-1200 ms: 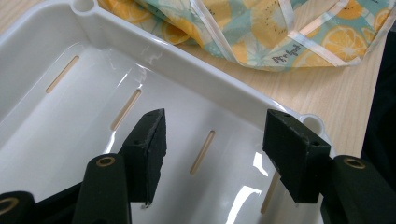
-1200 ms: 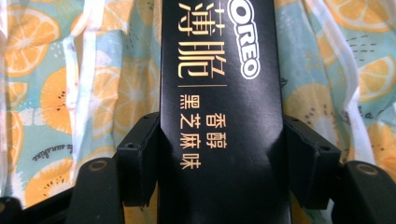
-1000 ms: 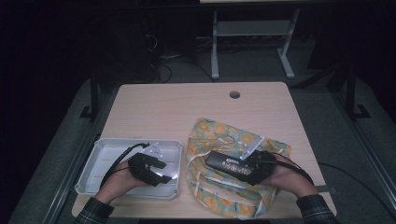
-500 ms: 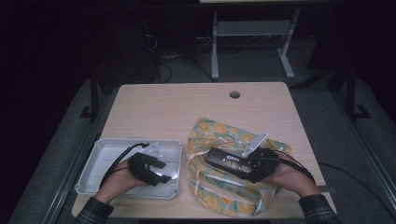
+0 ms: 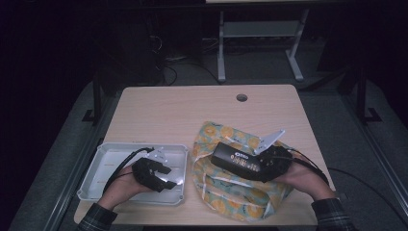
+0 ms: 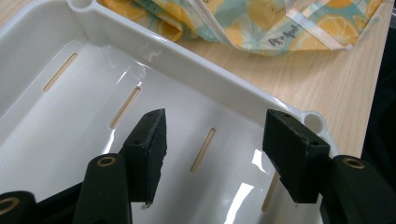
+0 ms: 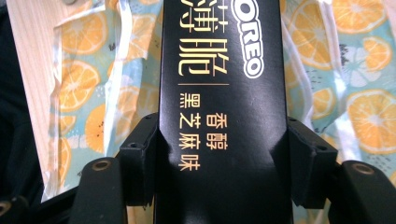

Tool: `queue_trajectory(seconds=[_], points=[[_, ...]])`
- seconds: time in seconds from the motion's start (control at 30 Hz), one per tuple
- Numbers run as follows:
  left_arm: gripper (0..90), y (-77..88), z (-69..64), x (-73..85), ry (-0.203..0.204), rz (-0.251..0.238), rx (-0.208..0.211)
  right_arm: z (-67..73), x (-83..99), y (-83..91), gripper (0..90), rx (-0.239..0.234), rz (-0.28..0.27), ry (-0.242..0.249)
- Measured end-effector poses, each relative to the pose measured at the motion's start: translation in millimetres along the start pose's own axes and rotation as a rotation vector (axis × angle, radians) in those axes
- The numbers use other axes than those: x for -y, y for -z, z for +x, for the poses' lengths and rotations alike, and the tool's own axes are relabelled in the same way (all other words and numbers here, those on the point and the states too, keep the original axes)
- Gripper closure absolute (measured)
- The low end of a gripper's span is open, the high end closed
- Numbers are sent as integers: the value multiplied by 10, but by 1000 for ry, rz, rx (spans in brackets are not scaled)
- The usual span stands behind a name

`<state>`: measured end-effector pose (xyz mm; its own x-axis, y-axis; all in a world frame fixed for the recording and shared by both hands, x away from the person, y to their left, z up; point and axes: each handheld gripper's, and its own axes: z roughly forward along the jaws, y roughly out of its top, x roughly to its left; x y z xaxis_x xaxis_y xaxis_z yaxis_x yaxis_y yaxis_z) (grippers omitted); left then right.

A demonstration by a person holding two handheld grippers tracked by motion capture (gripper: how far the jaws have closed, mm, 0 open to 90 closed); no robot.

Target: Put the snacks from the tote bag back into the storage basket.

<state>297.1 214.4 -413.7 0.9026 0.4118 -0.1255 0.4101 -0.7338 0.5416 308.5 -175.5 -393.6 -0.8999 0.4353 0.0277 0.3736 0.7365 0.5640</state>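
A long black Oreo box (image 5: 236, 160) with gold print (image 7: 219, 93) hangs just above an orange-print cloth bag (image 5: 226, 192), and my right gripper (image 5: 262, 166) (image 7: 219, 168) is shut on its near end, both pads pressed against its sides. The bag (image 7: 364, 112) lies crumpled on the wooden table at the front right. Over the white slotted tray (image 5: 96, 166) at the front left, my left gripper (image 5: 166, 175) (image 6: 215, 149) hovers open with nothing between its jaws; the tray's floor and rim (image 6: 196, 60) show beyond them.
The wooden table (image 5: 183, 110) has a round cable hole (image 5: 241, 97) near its far edge. A corner of the bag (image 6: 261, 23) lies just past the tray's rim. Beyond the table stand a metal frame (image 5: 260, 43) and cables on a dark floor.
My right gripper has risen a little with the Oreo box, lifting it off the bag. The left gripper stays put over the tray.
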Motion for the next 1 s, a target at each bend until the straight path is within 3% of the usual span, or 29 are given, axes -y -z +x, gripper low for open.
queue_trajectory(seconds=[0.03, 0.8, 1.0], points=[[394, -1, -2, 1, 3, -1, 0, 4, -9, 8, 362, -6, -5, -19], [390, -17, -1, 3, -7, 10, 6, -86, -179, 264, 362, -11, -69, -31], [386, 14, 8, -6, -18, -2, 5, -115, -233, 269, 362, -28, -49, 2]])
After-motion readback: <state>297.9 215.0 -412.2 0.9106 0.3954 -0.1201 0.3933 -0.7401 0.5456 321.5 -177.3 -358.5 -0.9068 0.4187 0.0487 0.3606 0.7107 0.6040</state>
